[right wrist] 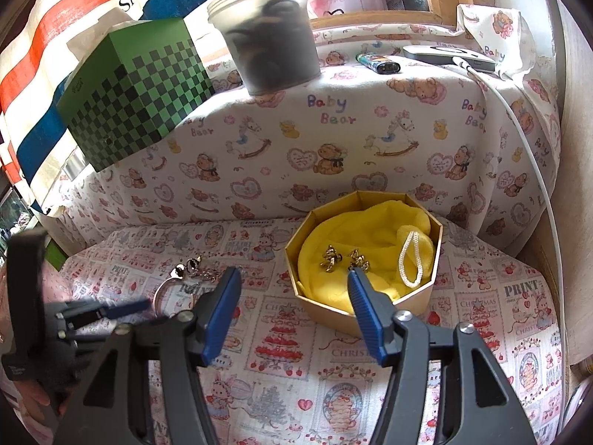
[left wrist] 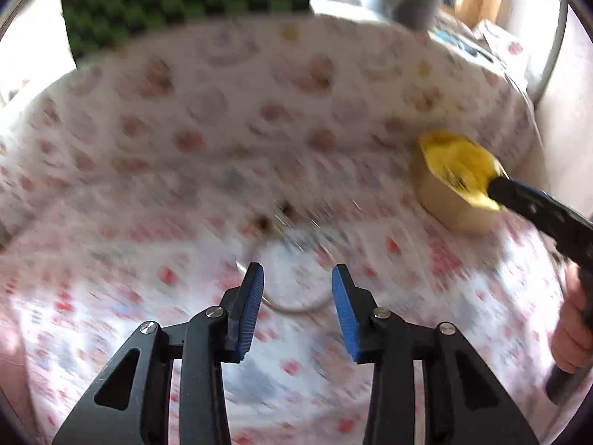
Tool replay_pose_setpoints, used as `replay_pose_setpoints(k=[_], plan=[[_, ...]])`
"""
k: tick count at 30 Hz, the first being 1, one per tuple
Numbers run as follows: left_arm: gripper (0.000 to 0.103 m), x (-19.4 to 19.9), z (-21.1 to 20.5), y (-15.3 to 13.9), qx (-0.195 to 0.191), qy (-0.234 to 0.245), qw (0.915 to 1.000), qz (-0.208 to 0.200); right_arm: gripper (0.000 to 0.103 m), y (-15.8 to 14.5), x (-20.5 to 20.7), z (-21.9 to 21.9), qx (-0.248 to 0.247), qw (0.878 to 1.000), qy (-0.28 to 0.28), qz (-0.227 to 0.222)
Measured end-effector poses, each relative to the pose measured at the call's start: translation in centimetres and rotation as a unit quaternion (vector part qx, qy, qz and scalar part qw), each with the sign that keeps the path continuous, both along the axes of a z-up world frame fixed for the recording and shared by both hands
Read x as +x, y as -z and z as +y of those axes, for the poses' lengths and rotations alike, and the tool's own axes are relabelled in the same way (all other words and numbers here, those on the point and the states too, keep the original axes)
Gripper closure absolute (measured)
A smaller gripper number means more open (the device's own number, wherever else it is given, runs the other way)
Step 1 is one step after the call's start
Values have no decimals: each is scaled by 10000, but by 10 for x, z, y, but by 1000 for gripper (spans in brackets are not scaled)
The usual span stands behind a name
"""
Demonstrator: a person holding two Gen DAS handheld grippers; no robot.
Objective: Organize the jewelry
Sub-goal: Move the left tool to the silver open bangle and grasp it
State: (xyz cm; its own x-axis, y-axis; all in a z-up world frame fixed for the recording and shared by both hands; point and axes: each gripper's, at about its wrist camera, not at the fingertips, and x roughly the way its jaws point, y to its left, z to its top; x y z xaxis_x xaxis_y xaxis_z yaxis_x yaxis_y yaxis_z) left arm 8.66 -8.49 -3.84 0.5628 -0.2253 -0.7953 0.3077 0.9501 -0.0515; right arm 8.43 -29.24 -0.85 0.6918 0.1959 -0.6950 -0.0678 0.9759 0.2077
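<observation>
A gold octagonal box [right wrist: 422,298] lined with yellow cloth [right wrist: 355,230] stands on the printed cloth. Two gold earrings [right wrist: 330,257] and a pearl bracelet [right wrist: 411,259] lie inside it. My right gripper [right wrist: 292,278] is open and empty just in front of the box; one of its fingers [left wrist: 519,200] reaches over the rim. A silver bangle [right wrist: 163,293] with a chain and small pieces [right wrist: 196,269] lies to the left. My left gripper [left wrist: 298,278] hovers over the bangle [left wrist: 296,307], jaws apart, pads not touching it; this view is blurred.
A raised ledge covered in teddy-bear cloth [right wrist: 333,141] runs behind the box. On it stand a green checkered box [right wrist: 137,89], a plastic jar [right wrist: 270,37], a lighter [right wrist: 378,63] and a flat device [right wrist: 448,53] with a white cable. A hand [left wrist: 570,333] holds the right gripper.
</observation>
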Motion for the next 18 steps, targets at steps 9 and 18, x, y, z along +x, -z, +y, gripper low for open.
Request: replay_pose_setpoints(k=[9, 18], plan=[[14, 11, 12, 6, -21, 36, 9988, -483, 39, -1, -1, 1, 165, 9998, -89, 90], [14, 26, -2, 33, 529, 215, 9984, -21, 39, 0, -1, 1, 160, 9998, -78, 106]])
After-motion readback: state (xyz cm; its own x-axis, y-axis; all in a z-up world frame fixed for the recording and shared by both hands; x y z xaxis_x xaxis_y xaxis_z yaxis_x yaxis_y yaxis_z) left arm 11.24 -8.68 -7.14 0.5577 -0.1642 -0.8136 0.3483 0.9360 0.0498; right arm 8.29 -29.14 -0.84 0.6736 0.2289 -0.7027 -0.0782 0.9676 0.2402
